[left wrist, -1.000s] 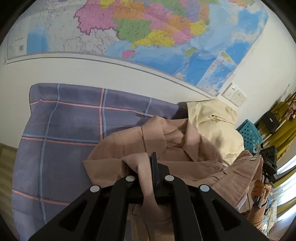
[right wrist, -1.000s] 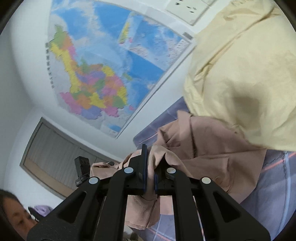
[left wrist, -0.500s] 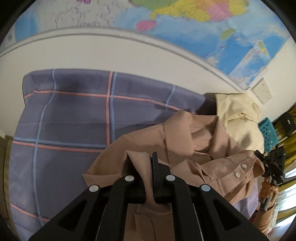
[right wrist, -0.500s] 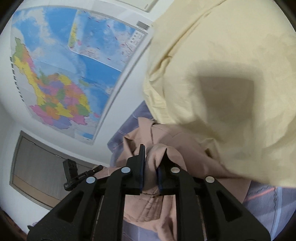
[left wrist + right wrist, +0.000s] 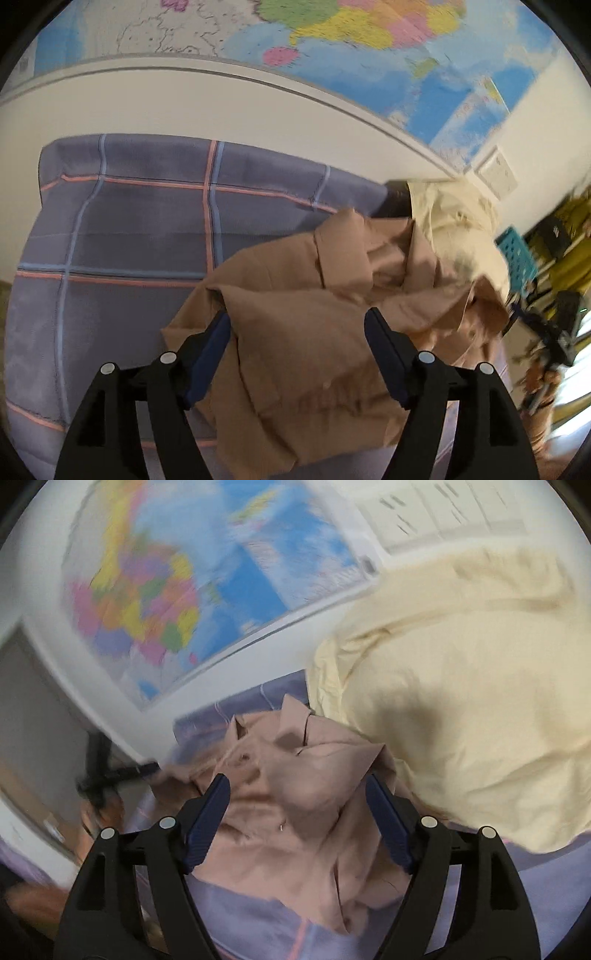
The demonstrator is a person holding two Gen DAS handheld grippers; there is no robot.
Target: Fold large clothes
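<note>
We are looking along both grippers at a tan shirt [image 5: 314, 332] lying in a loose heap on a bed covered by a purple plaid sheet [image 5: 122, 229]. The shirt is sitting near the bed's right side in the left wrist view, touching a pale yellow garment [image 5: 454, 218] bunched against the wall just beyond it. A large map [image 5: 369, 40] is hanging on the wall above.

The left gripper [image 5: 297, 325] is standing with its jaws released; they have just been opening, and shirt cloth is lying between them without being pinched. The right gripper [image 5: 297, 792] is doing the same over the other side of the shirt [image 5: 295, 801], its jaws spread with fabric below and between them but not clamped.

We are judging this as the let-go after laying a fold. To do it well, we are wanting to lift both grippers straight away from the cloth so the pads are not dragging the fold open, then check that the edges are lying level before regripping.

The shirt's collar [image 5: 343, 251] is pointing toward the wall and the map, with the body running back toward us, so its long axis seems to be running from wall to bed edge. The heap is too rumpled, and the right view too blurred, to be sure of the sleeves.
</note>
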